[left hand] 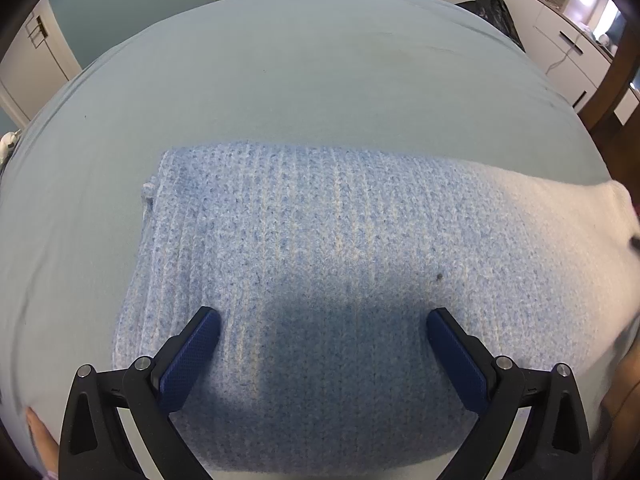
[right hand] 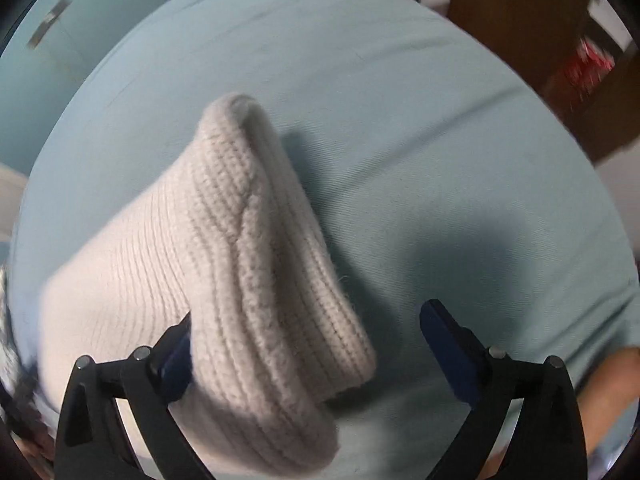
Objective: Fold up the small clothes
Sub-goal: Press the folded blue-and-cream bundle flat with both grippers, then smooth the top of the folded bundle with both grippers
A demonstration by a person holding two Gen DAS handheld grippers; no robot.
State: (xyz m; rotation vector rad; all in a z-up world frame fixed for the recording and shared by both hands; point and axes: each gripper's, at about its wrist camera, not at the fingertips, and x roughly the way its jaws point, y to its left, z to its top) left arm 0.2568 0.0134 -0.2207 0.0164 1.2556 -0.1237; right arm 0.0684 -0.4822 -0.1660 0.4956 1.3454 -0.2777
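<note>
A wide surface under a pale blue-green sheet (left hand: 280, 72) fills both views; it may be a bed or a covered counter, and the pictures do not settle which. White cabinets (left hand: 568, 48) stand along the far right wall, with a black bag (left hand: 490, 6) beside them.

On the sheet lies a knitted sweater (left hand: 320, 248), speckled blue over most of its body and fading to cream toward the right. It looks already folded at least once: the left edge is a thick, doubled fold, and the outline is a neat block. Its long axis runs left to right across the left wrist view, with the ribs of the knit running away from the camera. What seems left is the cream end (right hand: 224, 248), which in the right wrist view rises off the sheet as a raised flap with a rounded tip pointing away from the camera. I judge the task well begun but not finished, since that end must be laid over and flattened.

The left gripper (left hand: 323, 320) hovers over the near part of the sweater, jaws wide apart and holding nothing. The right gripper (right hand: 306, 322) also has its jaws apart; the left finger (right hand: 176, 360) is hidden partly behind the cream cloth, touching it or just beside it, but nothing is clamped.
</note>
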